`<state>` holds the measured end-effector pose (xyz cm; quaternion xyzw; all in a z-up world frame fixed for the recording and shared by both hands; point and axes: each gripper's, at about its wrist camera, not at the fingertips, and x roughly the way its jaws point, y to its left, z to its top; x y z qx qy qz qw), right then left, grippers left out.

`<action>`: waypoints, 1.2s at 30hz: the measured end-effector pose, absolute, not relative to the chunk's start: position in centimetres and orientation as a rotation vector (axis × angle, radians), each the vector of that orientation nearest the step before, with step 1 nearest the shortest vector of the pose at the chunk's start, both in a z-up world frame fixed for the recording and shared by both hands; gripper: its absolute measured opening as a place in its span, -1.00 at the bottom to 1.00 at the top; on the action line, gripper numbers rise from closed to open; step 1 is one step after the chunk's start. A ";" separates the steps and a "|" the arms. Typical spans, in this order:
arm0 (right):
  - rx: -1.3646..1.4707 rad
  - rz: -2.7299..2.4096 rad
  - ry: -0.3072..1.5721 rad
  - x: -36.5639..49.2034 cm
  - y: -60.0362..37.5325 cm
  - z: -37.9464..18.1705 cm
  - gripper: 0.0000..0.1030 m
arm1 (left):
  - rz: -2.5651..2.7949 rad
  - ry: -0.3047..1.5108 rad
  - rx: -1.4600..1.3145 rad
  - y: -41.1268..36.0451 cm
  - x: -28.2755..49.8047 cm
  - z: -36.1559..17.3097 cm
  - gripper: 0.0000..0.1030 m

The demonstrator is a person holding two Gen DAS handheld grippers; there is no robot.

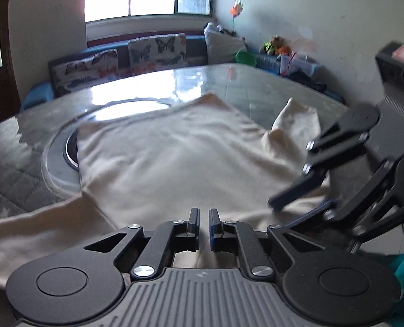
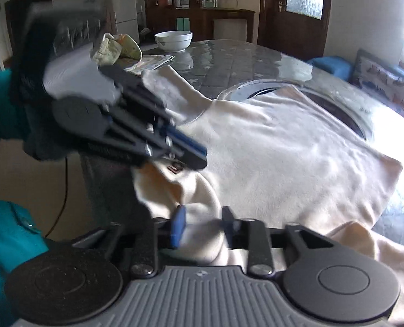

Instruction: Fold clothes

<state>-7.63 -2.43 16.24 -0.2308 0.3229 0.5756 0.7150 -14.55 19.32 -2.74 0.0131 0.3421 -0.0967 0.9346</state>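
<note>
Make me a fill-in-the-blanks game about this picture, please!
1. The shirt lying on the table is ____ in colour.
2. The bowl at the far end of the table is ____.
3. The cushions under the window have ____ printed on them.
4. The right gripper has shirt cloth between its two ____.

Missing words: cream; white; butterflies; fingers

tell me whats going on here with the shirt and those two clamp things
A person is folding a cream shirt spread on a glass-topped table, with a handheld gripper in each hand. The right gripper stands open with a bunched bit of the shirt's near edge between its fingers. The left gripper is nearly closed just above the fabric; whether it pinches any cloth is unclear. No fold shows yet. A white bowl sits at the far end.
</note>
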 end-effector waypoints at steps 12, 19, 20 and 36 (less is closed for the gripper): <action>-0.334 1.102 0.727 -2.3 -4.1 16.7 0.00 | -0.079 0.658 -0.066 22.4 -10.9 -0.9 -0.74; -0.323 1.009 0.783 -0.6 -5.6 15.5 0.03 | 0.057 0.705 -0.147 26.0 -9.3 -3.0 -0.73; -0.319 1.006 0.785 -0.5 -5.9 15.6 0.03 | 0.061 0.704 -0.160 26.4 -9.5 -3.0 -0.73; -0.229 0.938 0.746 1.7 -7.4 16.2 0.29 | 0.114 0.699 -0.166 26.4 -8.9 -2.4 -0.46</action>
